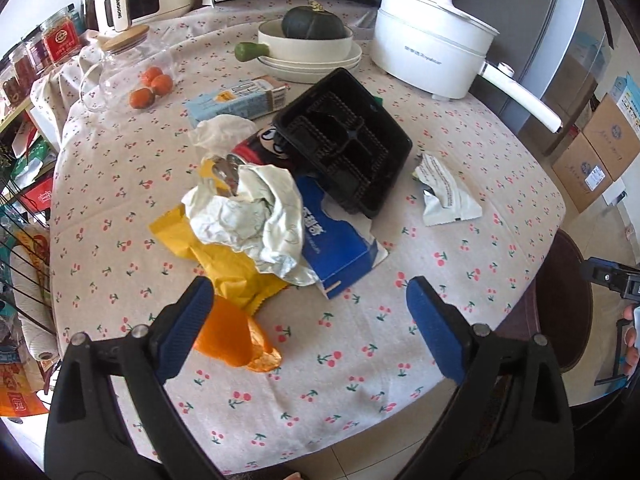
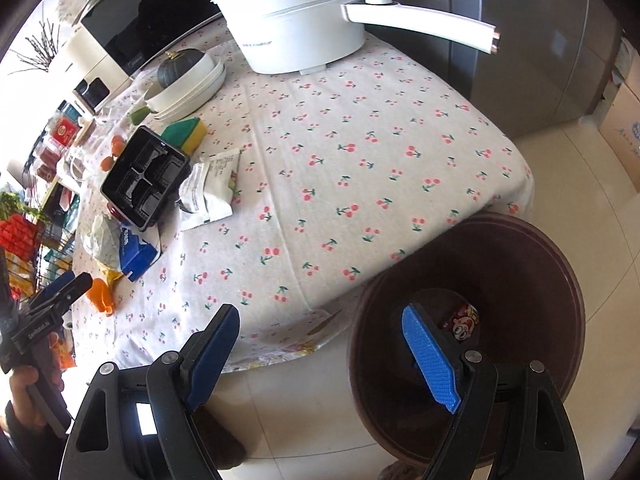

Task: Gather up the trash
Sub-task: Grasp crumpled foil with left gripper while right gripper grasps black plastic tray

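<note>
Hovering over trash pile (image 1: 256, 216) on counter (image 1: 360, 352), left gripper (image 1: 308, 304) jaws wide, empty, right gripper (image 2: 320, 344) jaws parted, empty, above brown bin (image 2: 520, 264).

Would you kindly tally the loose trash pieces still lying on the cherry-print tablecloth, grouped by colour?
Black: 1, the divided tray
Blue: 1, the flattened carton
Yellow: 1, the wrapper
Orange: 1, the wrapper
White: 3, the crumpled wrapper, the tissue, the printed packet
Total: 7

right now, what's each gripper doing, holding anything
left gripper: open, holding nothing, above the yellow wrapper.
right gripper: open, holding nothing, by the brown bin.
</note>
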`<state>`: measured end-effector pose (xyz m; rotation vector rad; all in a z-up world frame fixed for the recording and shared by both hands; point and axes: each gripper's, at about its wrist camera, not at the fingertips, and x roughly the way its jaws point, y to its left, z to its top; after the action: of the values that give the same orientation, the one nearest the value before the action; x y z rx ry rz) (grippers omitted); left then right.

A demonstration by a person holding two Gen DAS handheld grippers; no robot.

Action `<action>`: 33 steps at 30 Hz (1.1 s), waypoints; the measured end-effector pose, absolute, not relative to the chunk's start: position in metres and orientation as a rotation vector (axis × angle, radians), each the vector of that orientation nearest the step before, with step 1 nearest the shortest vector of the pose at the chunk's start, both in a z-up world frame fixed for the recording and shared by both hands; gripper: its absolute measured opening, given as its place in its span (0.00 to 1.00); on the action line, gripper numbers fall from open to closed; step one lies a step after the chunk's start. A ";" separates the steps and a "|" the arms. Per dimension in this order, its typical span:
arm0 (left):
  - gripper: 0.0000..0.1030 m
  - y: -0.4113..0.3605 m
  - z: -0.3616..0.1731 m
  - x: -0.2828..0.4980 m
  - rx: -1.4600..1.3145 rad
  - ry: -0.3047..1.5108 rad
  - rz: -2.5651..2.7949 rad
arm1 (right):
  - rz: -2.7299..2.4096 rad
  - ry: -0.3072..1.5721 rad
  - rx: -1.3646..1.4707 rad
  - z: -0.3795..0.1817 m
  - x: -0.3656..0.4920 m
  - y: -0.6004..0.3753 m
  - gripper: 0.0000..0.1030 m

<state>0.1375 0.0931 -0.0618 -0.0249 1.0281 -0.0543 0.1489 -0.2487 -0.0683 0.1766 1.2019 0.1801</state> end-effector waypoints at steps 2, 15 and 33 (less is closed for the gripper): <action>0.94 0.100 -0.067 0.147 -0.007 1.023 -0.028 | 0.194 1.204 0.166 -0.069 0.154 -0.237 0.83; 0.57 0.117 -0.094 0.192 -0.051 1.040 -0.018 | 0.234 1.196 0.095 -0.077 0.182 -0.174 0.84; 0.41 0.169 -0.034 0.156 -0.211 0.979 0.021 | 0.439 1.091 -0.232 -0.093 0.271 -0.049 0.84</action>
<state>0.1556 0.1689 -0.0342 -0.2108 0.9785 0.0211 0.2711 -0.0493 -0.0933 -0.2321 1.0911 0.4390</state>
